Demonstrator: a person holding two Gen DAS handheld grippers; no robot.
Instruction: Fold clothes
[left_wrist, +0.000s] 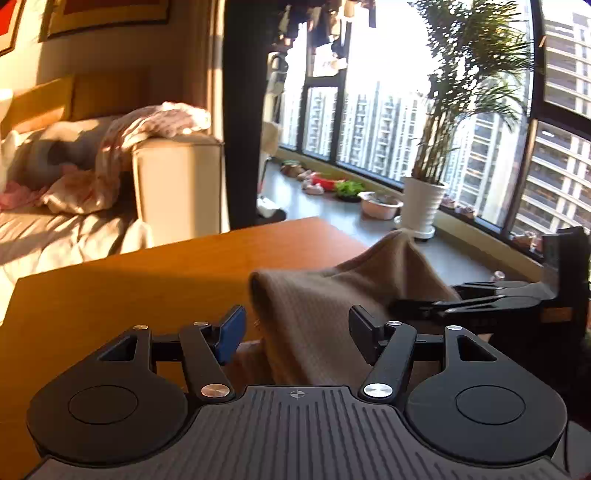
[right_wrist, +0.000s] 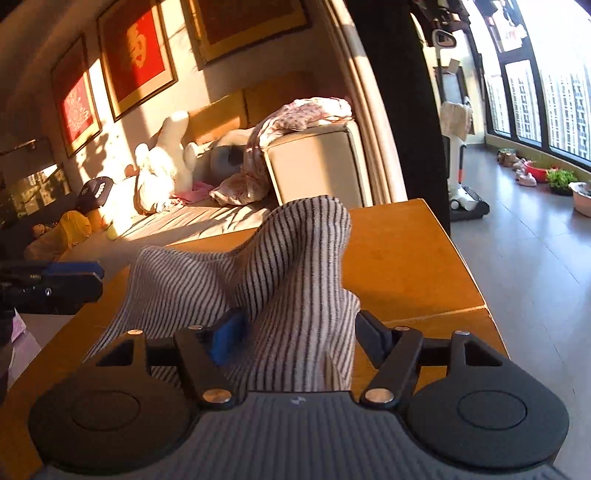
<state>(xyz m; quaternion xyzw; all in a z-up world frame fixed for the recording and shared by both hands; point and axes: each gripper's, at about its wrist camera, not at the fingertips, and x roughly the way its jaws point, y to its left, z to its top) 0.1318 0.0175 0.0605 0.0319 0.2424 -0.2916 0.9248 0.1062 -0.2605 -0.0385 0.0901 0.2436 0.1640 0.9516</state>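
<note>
A striped garment (right_wrist: 273, 258), white with thin dark stripes, hangs bunched above the wooden table (right_wrist: 406, 258). In the left wrist view its back looks plain tan (left_wrist: 332, 295). My left gripper (left_wrist: 297, 336) is open, with the cloth lying loosely between its wide-spread fingers. My right gripper (right_wrist: 295, 339) also stands open with the cloth draped between its fingers; whether the pads pinch any fabric is hidden. The right gripper shows at the right of the left wrist view (left_wrist: 480, 299), and the left gripper at the left edge of the right wrist view (right_wrist: 55, 284).
A sofa (right_wrist: 314, 166) with a blanket, cushions and a plush toy stands beyond the table. A potted palm (left_wrist: 424, 199), bowls and small plants line the window sill. A vacuum (right_wrist: 461, 192) stands on the floor.
</note>
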